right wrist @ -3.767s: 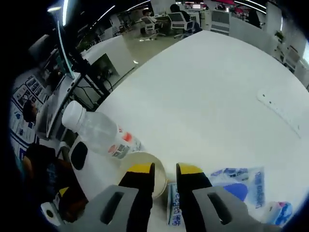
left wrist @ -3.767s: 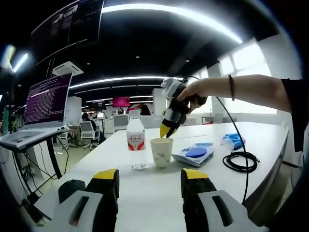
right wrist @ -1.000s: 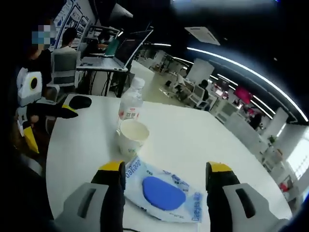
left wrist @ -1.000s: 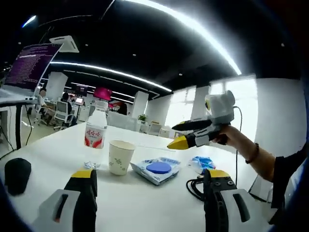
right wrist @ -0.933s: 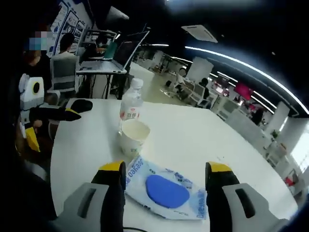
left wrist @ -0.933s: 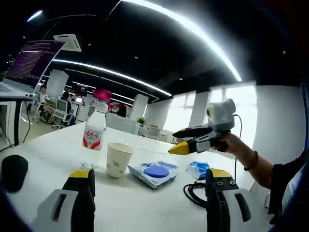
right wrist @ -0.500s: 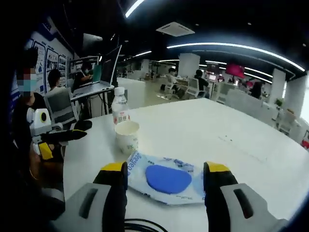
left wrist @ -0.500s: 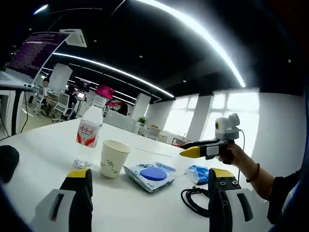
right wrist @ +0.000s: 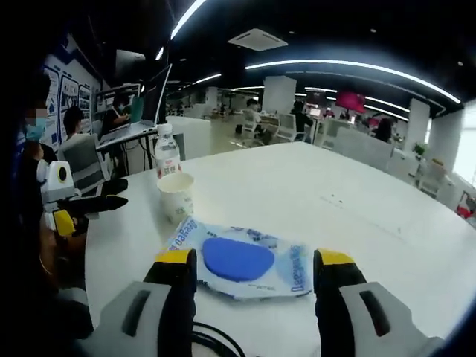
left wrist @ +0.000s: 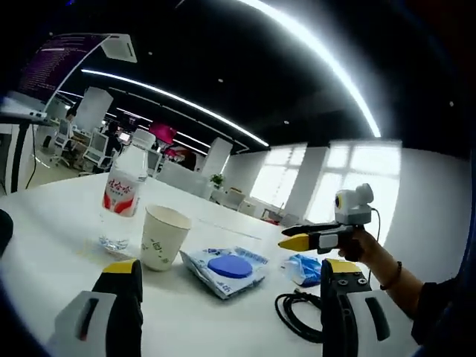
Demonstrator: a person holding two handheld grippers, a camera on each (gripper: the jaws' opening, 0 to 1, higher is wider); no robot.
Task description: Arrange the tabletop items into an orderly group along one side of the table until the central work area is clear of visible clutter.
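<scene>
Both grippers' jaws wide, empty | wipes pack [right wrist: 242, 264]: flat, white-blue, blue oval lid

Open-plan office, bright ceiling light strips [left wrist: 312, 52] curving overhead, a laptop [right wrist: 141, 111] on a stand to the left with people seated near it, office chairs [right wrist: 286, 128] and desks far across the room, bright windows [left wrist: 327, 186] on the far right wall

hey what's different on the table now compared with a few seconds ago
The right gripper was closed at the paper cup; it has let go, drawn back and opened over the wet wipes pack. The left gripper stays open. Cup, water bottle, pack and black cable lie as before.
</scene>
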